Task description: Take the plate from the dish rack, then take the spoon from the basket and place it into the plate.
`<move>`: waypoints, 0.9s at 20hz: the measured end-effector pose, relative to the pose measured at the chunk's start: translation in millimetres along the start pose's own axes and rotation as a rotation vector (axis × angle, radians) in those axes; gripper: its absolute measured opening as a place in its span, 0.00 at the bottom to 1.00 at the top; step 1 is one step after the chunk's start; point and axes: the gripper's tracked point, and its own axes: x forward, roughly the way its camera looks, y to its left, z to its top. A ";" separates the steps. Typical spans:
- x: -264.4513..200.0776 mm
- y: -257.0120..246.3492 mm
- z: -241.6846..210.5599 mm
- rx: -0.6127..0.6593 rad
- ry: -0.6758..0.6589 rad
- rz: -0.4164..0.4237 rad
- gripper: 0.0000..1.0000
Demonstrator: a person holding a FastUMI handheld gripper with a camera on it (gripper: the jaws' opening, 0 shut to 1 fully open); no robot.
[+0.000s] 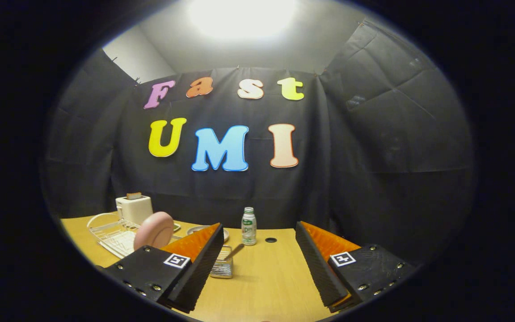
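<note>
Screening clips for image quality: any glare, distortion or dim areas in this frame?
Gripper view: overhead light blows out to white glare; fisheye bends the table edge; plate in the dish rack and bottle read sharp; open gripper fingers loom large, empty.

hand-held gripper (257,264) fingers apart, empty | plate (154,230) upright in dish rack (105,232)

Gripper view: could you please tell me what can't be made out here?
- Basket: its near left side is behind the left finger.
- Spoon: only the handle shows; the bowl sits down in the basket.
- Small dish past the plate: mostly hidden by the finger.
- Rack: partly behind the plate.
- Gripper: open, empty.
</note>
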 end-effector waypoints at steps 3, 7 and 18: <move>-3.0 29.8 -3.5 0.053 0.052 0.091 0.98; 1.3 60.0 -2.2 0.085 0.088 0.200 0.98; -24.3 95.6 -44.1 0.064 0.439 0.401 0.98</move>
